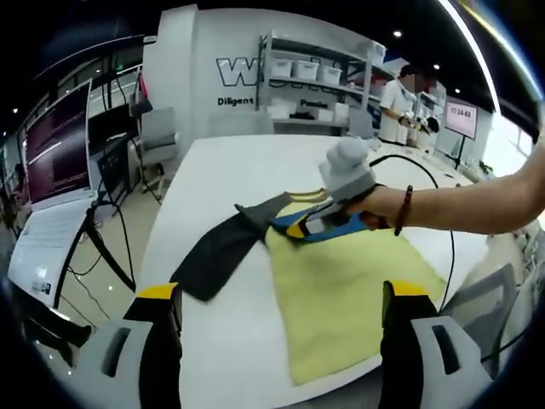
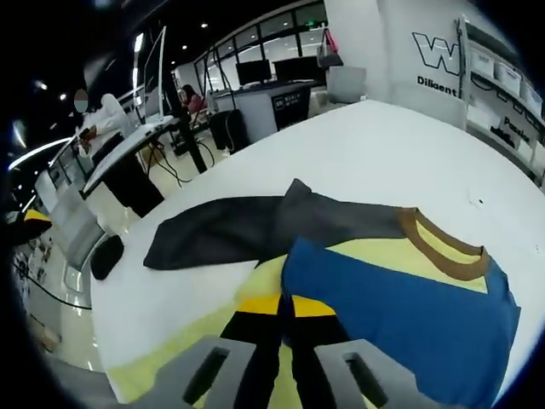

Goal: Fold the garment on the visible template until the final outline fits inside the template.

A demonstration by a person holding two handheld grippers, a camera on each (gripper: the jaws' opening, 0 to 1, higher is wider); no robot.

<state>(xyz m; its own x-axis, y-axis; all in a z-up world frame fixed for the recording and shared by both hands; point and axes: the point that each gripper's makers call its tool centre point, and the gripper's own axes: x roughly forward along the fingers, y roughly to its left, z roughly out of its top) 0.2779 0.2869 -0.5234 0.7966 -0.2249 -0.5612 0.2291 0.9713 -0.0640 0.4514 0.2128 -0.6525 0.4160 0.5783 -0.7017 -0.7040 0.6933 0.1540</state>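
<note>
Left gripper view: the left tongs [image 1: 281,319] stand wide apart and hold nothing, hovering above the near edge of a white table [image 1: 247,162]. Ahead of them a garment [image 1: 341,285] lies flat on the table, its pale yellow body running from near the tongs away toward the collar, with a dark grey sleeve [image 1: 226,247] stretched out to the left. Farther along that long axis the right tongs [image 1: 302,228], carried by a person's hand [image 1: 379,207], sit low on the cloth at the collar end, beside a blue panel [image 1: 336,230]. Right gripper view: the right tongs [image 2: 285,319] look nearly closed, jaws almost together right at the edge of the blue panel [image 2: 400,315] over the yellow cloth; whether they actually pinch fabric cannot be told. The dark sleeve [image 2: 230,226] reaches leftward beyond them, and a brown collar [image 2: 443,247] curves to the right. By this layout, the right tongs are much nearer the sleeve and collar, so the next fold probably falls to them. No template outline is discernible.
</note>
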